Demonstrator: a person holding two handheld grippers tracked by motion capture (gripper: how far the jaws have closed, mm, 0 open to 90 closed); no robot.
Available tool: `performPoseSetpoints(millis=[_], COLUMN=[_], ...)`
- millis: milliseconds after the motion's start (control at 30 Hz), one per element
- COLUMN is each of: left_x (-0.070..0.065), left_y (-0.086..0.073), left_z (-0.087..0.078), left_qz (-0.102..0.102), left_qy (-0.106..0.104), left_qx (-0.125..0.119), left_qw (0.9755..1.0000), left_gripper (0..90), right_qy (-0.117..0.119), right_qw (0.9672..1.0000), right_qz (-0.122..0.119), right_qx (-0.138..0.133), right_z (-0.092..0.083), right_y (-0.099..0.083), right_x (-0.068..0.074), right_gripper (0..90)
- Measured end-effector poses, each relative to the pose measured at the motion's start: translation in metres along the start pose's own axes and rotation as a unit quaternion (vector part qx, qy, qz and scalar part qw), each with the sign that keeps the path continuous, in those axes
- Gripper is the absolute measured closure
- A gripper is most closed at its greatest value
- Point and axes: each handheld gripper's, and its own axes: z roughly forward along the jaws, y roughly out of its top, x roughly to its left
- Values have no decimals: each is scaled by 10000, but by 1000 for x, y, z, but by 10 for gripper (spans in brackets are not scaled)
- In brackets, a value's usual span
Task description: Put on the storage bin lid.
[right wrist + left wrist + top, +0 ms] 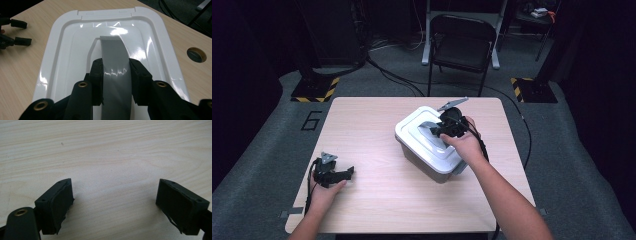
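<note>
Presently, counter: pale wood-grain counter (377,200); a round cable hole with a brass-coloured rim (196,54) sits just beside the box in the right gripper view.
Box: grey plastic storage box with a glossy white rectangular lid (428,142), standing right of the counter's middle, turned at a slant to its edges.
Handle: flat grey plastic carry handle (115,60), arched up out of the recess in the lid's middle.
Right tongs: right tongs (115,80) clamped across the handle's width, one black pad on each edge; also seen from above over the lid (443,129).
Why so held: judged a grip for lifting or shifting the box by its handle; a hold near mid-span would keep the load level.
Left tongs: left tongs (115,202) spread wide with bare wood between the pads; resting on the counter near its left front corner (343,174), well apart from the box.
Why parked: judged idle, kept clear of the working hand.
Hidden: the near end of the handle is covered by the tongs; the box's contents and far wall are out of sight.
Hard to tell: whether the lid is latched; whether the box has left the counter.
</note>
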Motion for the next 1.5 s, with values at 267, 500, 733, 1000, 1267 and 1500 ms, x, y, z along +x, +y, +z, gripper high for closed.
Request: performPoseSetpoints(millis=[267,500,733,1000,1267,1500], left_x=[0,0,0,0,0,0], left_y=[0,0,0,0,0,0], left_z=[0,0,0,0,0,0], left_qz=[3,0,3,-4,-6,-4], left_qy=[1,1,-1,-1,-2,-2], left_qx=[-4,-5,2,-1,-1,-1], left_qw=[10000,10000,10000,10000,10000,10000], left_gripper=[141,141,141,141,141,140], right_qy=[34,42,-18,-99,-187,-225], right_qw=[10000,9999,10000,9999,9996,9991], right_qz=[46,-46,-3,84,92,261], right_qx=[80,80,-7,-107,-196,-228], right_z=[7,10,6,-3,-17,-28], right_y=[-2,-2,-1,-2,-13,-24], right_x=[0,1,2,3,-3,-13], right_gripper=[667,654,558,467,446,431])
